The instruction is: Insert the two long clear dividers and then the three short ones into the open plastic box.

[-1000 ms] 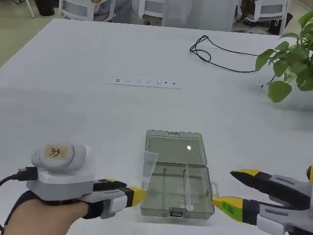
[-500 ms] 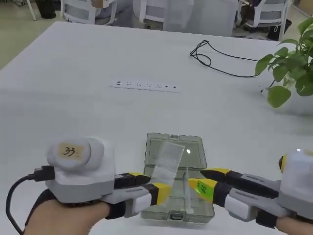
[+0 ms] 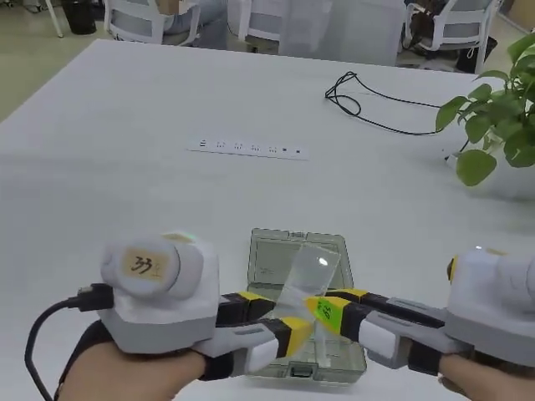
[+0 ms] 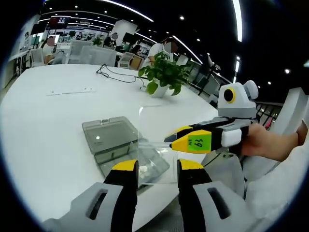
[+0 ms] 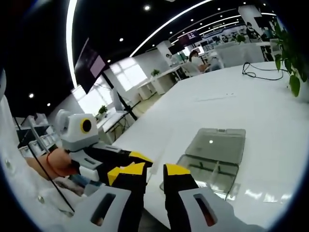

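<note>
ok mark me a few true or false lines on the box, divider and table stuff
The box lid lies open. True.
The left hand-held gripper holds a clear divider. True.
The plant stands inside the box. False: it stands on the table, off to the right.
The power strip rests on the box. False: it lies on the table beyond it.
A black cable lies on the table. True.

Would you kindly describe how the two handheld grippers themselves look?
Both are grey-and-white bodies with black jaws tipped in yellow. The left gripper has a rounded top marked 33 and a black cable trailing off; the right gripper carries a green sticker reading 39.
</note>
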A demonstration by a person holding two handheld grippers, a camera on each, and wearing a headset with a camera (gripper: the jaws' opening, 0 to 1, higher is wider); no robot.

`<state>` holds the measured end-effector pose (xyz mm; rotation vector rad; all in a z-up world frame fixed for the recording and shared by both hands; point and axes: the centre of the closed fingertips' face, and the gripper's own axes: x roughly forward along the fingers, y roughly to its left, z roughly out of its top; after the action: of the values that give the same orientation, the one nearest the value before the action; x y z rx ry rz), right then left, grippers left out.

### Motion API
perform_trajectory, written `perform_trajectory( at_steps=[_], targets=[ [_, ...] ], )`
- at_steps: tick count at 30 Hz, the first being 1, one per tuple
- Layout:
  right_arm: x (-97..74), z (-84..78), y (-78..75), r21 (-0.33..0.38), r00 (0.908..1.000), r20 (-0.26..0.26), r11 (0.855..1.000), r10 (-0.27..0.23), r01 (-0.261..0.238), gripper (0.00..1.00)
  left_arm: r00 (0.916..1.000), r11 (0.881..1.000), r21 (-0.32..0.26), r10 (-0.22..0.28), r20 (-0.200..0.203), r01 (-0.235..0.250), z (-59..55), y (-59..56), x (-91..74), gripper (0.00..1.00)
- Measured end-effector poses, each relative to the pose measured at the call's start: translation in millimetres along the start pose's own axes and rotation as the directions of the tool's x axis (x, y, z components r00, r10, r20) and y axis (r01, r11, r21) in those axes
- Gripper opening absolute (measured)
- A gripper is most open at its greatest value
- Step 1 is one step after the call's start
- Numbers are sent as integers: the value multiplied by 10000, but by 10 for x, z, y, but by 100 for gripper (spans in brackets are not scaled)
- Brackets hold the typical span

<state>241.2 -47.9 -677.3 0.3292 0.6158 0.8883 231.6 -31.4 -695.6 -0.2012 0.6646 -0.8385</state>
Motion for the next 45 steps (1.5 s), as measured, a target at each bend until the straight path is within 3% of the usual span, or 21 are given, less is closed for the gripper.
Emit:
perform_trajectory(
  at_steps=[4, 8, 12, 15, 25, 31, 37, 45],
  targets=[
    [19, -21, 15, 201, 10000, -89, 9998, -12, 14, 9, 10000, 9998, 204, 46, -46, -45, 2, 7, 0, 30],
    [33, -20, -1, 743, 9995, -41, 9967, -326, 328, 8, 9999, 9996, 248, 151, -34, -150, 4, 17, 16, 30],
    [57, -13, 8, 537, 9985, -135, 9971, -531, 538, 6, 9995, 9983, 493, 326, -36, -323, -4, 38, 46, 27],
    [58, -12, -18, 640, 9982, -175, 9962, -581, 591, 6, 9999, 9998, 138, 164, 35, -164, 3, 20, 54, 30],
    [81, -29, -21, 779, 9968, -511, 9948, -610, 649, 6, 9999, 9989, 459, 34, -128, -28, -50, 26, 26, 32],
    [70, 31, -80, 864, 9954, -555, 9928, -781, 827, 7, 9998, 9969, 782, 118, -144, -106, -72, 134, -52, 38],
    [81, 85, -121, 1397, 9942, -679, 9859, -835, 923, 7, 9997, 9911, 1317, 199, -115, -182, -103, 239, -128, 48],
    [144, 166, -188, 1565, 9865, -1153, 9786, -1166, 1339, 7, 9999, 9797, 1999, -97, -113, 117, -143, 314, -218, 59]
  ],
)
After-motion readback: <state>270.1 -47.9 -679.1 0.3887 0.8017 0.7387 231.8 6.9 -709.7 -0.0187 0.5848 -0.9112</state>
